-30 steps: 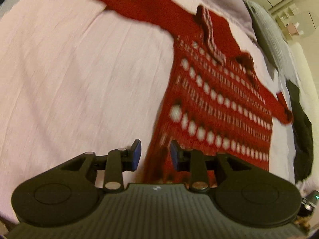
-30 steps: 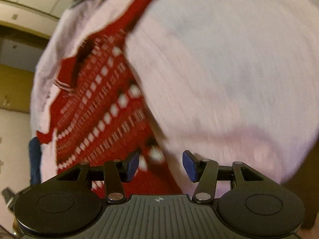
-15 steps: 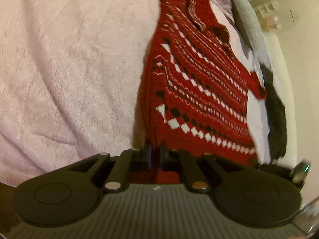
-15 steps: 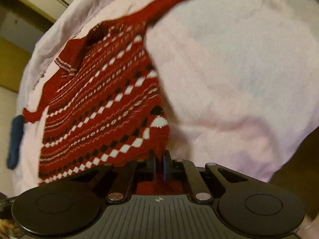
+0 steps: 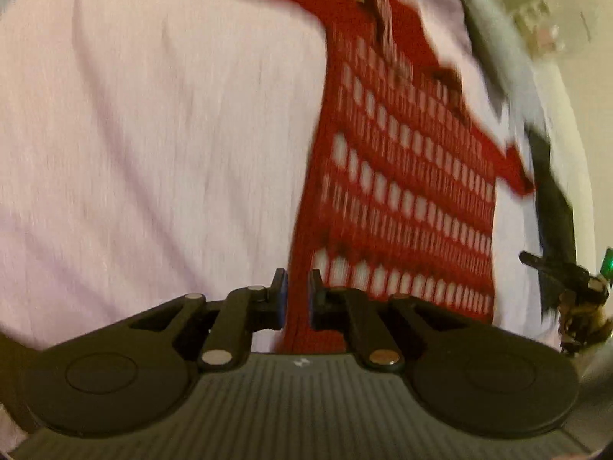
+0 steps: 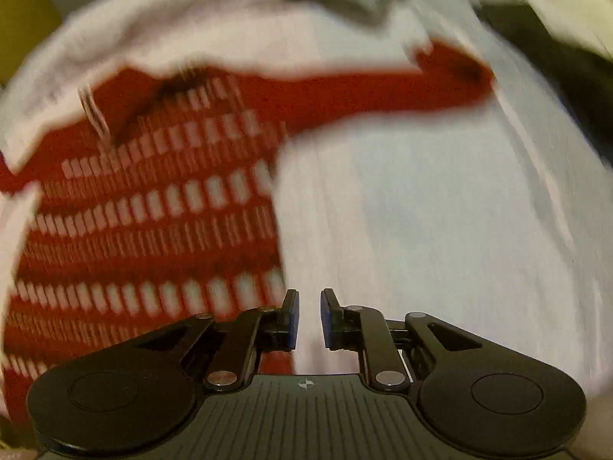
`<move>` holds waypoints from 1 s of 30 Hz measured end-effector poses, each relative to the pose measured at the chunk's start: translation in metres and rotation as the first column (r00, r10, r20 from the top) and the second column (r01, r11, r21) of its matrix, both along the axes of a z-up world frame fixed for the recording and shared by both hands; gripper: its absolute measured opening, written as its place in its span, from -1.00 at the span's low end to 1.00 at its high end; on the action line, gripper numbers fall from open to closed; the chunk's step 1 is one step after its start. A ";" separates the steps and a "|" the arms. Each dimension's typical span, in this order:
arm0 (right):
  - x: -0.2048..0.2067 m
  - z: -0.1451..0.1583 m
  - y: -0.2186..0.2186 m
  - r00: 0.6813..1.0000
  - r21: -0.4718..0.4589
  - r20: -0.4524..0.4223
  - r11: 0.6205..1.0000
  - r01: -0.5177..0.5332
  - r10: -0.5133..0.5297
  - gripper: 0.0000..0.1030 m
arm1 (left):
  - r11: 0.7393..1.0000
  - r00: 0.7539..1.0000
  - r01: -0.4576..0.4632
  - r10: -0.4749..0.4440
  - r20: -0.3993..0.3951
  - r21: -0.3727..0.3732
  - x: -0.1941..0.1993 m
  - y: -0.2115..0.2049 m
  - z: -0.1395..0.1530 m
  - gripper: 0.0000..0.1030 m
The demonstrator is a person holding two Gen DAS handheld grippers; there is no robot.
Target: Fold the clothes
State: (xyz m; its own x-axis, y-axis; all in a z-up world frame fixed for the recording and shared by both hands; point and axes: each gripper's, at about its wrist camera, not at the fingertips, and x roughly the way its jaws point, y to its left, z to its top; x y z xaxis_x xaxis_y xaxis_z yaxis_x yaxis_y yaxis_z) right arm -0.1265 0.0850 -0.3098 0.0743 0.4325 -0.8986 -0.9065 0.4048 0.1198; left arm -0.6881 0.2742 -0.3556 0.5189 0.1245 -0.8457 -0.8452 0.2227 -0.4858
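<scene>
Sweater [image 5: 406, 176] is lying spread flat on the pale bedcover [image 5: 153, 134], sleeves sticking out, no fold showing. You're holding left gripper [image 5: 295, 295] slightly parted over the hem at 6 o'clock, clamping nothing. Right gripper [image 6: 307, 318] is also gaping, empty, sweater at 9 o'clock. All folding is remaining.

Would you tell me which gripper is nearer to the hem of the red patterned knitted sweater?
Left. The left gripper straddles the red patterned knitted sweater at its hem corner; the right gripper sits just beside the opposite corner, over the pale bedspread.
</scene>
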 end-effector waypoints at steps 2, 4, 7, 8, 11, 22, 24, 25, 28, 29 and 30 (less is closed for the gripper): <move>0.007 -0.003 0.043 0.996 0.053 -0.049 0.996 -0.066 0.069 -0.70 | 0.998 1.000 -0.019 0.018 0.017 0.061 0.020 0.025 0.002 -0.88; 0.006 -0.016 0.082 0.988 0.046 -0.050 0.988 -0.144 0.146 -0.70 | 0.994 0.999 -0.030 0.026 0.033 0.108 0.055 0.051 -0.003 -0.88; 0.001 -0.034 0.128 0.970 0.048 -0.016 0.969 -0.243 0.244 -0.70 | 0.988 0.997 -0.047 0.038 0.062 0.148 0.105 0.083 -0.011 -0.87; -0.002 -0.041 0.144 0.958 0.056 -0.023 0.957 -0.283 0.285 -0.70 | 0.986 0.997 -0.053 0.043 0.066 0.158 0.119 0.091 -0.014 -0.80; -0.014 -0.059 0.188 0.911 0.082 0.013 0.907 -0.413 0.413 -0.70 | 0.982 0.994 -0.077 0.062 0.086 0.174 0.154 0.108 -0.021 -0.75; -0.087 -0.111 0.312 0.700 0.120 0.039 0.692 -0.711 0.713 -0.70 | 0.987 0.994 -0.063 0.049 0.094 0.150 0.196 0.172 -0.041 -0.73; -0.064 -0.092 0.350 0.798 0.208 0.103 0.772 -0.601 0.594 -0.70 | 0.983 0.996 -0.039 0.023 0.092 0.177 0.203 0.189 -0.038 -0.73; -0.048 -0.082 0.368 0.856 0.254 0.111 0.819 -0.515 0.504 -0.70 | 0.981 0.996 -0.026 0.009 0.089 0.191 0.208 0.198 -0.036 -0.73; 0.012 -0.055 0.398 0.964 0.361 0.034 0.896 -0.257 0.263 -0.70 | 0.974 0.996 -0.005 -0.016 0.090 0.226 0.222 0.224 -0.033 -0.69; 0.033 -0.049 0.400 0.975 0.377 -0.010 0.904 -0.200 0.220 -0.70 | 0.971 0.996 0.000 -0.022 0.092 0.238 0.227 0.233 -0.032 -0.66; 0.054 -0.042 0.403 0.983 0.391 -0.055 0.909 -0.142 0.177 -0.70 | 0.968 0.995 0.005 -0.029 0.093 0.250 0.233 0.241 -0.032 -0.64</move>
